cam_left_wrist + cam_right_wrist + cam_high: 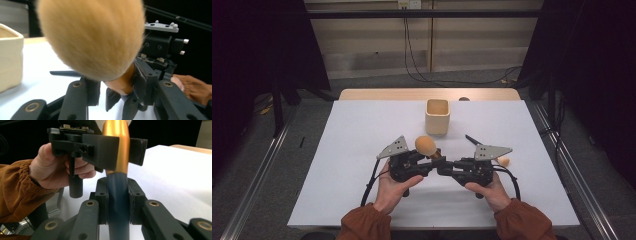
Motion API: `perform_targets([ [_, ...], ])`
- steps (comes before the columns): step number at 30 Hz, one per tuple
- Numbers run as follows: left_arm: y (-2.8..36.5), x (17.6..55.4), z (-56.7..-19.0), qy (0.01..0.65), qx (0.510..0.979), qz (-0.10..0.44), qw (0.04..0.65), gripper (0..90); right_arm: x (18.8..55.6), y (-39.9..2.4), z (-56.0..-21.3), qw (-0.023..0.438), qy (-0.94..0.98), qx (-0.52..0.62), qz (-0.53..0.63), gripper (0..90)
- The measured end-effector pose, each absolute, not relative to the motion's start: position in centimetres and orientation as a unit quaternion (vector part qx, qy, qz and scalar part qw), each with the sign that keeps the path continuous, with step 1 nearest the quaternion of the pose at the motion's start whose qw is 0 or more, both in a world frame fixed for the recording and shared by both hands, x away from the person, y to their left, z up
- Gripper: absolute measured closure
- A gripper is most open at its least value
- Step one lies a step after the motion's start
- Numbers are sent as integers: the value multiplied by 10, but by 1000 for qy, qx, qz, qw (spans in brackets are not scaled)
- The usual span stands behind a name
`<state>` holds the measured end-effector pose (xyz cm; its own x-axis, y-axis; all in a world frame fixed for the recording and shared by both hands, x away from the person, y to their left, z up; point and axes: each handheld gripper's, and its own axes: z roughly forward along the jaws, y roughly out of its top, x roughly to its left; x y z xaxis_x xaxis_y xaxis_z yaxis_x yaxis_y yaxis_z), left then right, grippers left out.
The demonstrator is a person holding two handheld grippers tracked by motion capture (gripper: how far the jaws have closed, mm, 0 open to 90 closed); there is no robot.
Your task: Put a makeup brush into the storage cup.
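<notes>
Between both grippers' fingers [101, 202], brush [426, 146]

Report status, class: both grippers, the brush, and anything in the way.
Right gripper shut on brush at its dark handle. Left gripper clamped on the gold collar. Cream cup stands beyond, apart. Nothing between.

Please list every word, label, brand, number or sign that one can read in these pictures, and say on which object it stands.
None can be read.
Makeup brush: no print shows on its bristles or handle.
Cream cup: plain walls.
Left gripper and right gripper: bare black jaws, no marking.
Wall socket: too small to tell.
</notes>
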<state>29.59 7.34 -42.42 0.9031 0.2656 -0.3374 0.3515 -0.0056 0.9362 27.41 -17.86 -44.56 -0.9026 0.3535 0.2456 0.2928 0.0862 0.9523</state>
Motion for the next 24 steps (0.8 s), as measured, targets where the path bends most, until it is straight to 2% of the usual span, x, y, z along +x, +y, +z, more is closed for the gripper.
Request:
perform_targets([
  [14, 71, 299, -420, 209, 718, -40, 663, 650, 276, -180, -445, 27, 740, 227, 633, 719],
  [24, 78, 306, -418, 226, 725, -24, 650, 653, 274, -182, -445, 46, 753, 236, 612, 476],
])
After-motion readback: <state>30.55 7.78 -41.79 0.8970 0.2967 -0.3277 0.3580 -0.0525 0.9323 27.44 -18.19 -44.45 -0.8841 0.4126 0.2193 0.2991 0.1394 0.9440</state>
